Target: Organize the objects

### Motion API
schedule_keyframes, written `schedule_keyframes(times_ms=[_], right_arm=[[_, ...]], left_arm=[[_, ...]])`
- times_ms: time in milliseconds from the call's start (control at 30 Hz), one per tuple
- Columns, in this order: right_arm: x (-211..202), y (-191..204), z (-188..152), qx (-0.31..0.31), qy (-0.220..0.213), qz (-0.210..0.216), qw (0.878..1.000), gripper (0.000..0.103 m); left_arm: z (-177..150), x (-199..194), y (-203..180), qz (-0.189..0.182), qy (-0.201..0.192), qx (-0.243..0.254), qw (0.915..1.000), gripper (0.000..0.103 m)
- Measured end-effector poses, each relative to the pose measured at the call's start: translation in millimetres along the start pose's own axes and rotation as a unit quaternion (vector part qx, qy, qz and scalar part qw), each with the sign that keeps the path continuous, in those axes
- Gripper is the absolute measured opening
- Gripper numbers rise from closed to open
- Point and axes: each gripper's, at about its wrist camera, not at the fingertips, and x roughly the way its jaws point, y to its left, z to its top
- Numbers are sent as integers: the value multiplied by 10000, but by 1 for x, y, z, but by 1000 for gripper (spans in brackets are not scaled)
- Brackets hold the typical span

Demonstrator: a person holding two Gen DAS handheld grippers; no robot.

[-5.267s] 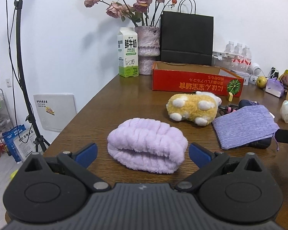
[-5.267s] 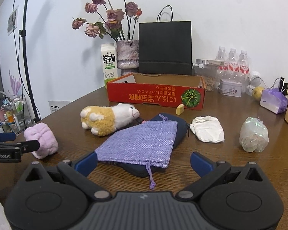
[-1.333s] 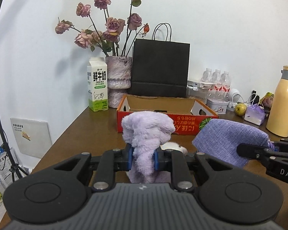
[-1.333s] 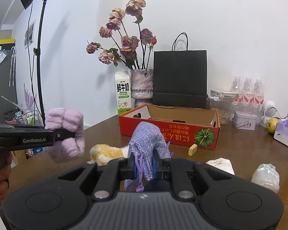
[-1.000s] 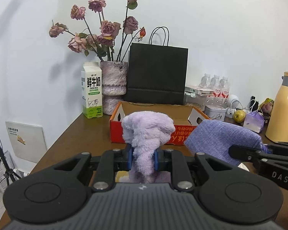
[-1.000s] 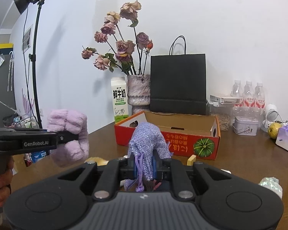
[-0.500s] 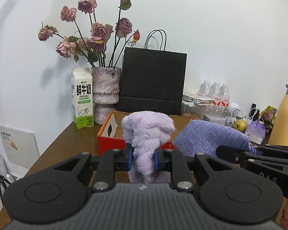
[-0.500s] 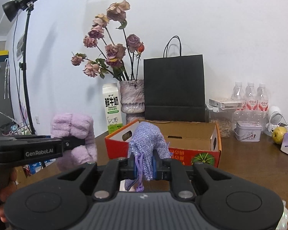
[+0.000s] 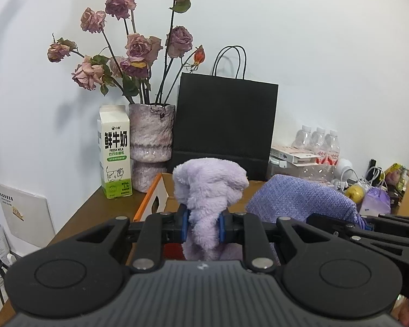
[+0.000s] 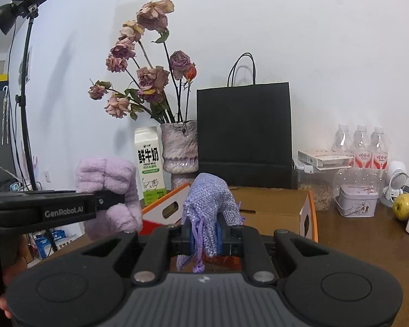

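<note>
Mid-task: our left claw clamps the fluffy headband, right claw the woven pouch, both poised before the cardboard box (neither deposited yet)

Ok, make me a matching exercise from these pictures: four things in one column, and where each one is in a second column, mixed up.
Things:
1. fluffy lilac headband
2. woven purple pouch
3. milk carton
4. black paper bag

Places:
A. standing against the wall behind the cardboard box
B. clamped in the right gripper
C. on the table left of the vase
D. clamped in the left gripper

Pairs: 1-D, 2-B, 3-C, 4-A
</note>
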Motion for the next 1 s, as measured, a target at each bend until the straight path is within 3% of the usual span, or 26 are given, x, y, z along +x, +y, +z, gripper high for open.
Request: schedule_keyframes(times_ms=[1000], right_arm=[[107,-40,23,273,168,-153,9994,13]], left_arm=[[28,104,19,-127,194,-172,9996,21]])
